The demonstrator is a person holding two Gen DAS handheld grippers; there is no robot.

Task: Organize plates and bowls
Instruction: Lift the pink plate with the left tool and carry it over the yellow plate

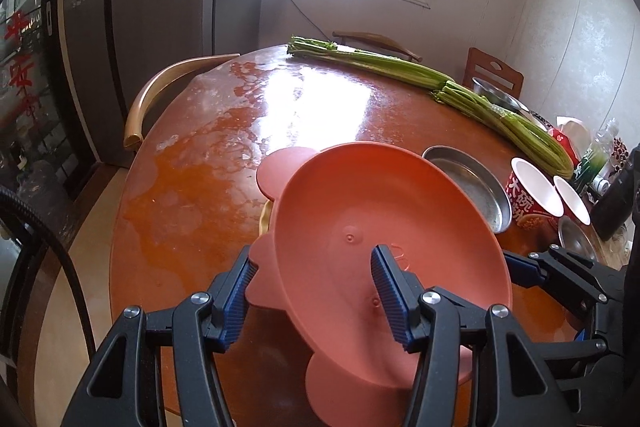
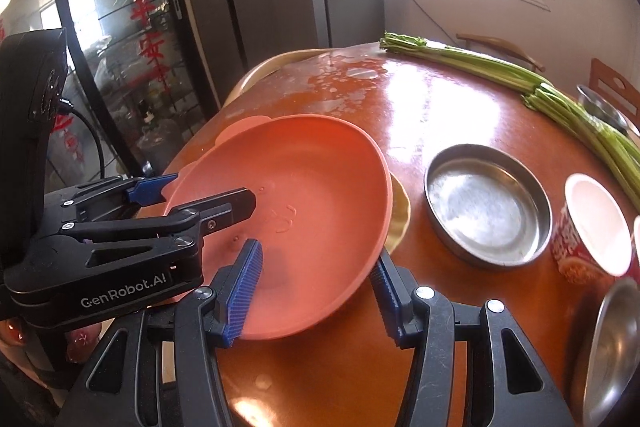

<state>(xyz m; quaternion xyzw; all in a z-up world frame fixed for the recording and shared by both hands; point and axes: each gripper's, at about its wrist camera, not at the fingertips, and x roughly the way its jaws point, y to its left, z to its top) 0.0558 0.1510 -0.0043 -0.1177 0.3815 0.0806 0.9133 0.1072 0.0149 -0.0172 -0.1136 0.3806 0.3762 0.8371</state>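
A salmon-pink plate with ear-shaped tabs hangs tilted over the round brown table, held from both sides. My left gripper is shut on its left rim, one pad inside the dish and one under an ear. My right gripper is shut on the near right rim of the pink plate. The right gripper also shows at the plate's right edge, and the left gripper on its left edge. A yellow plate peeks out from beneath.
A round steel pan sits right of the pink plate, with red paper cups and a steel bowl beyond it. Long celery stalks lie across the far side. Chairs ring the table.
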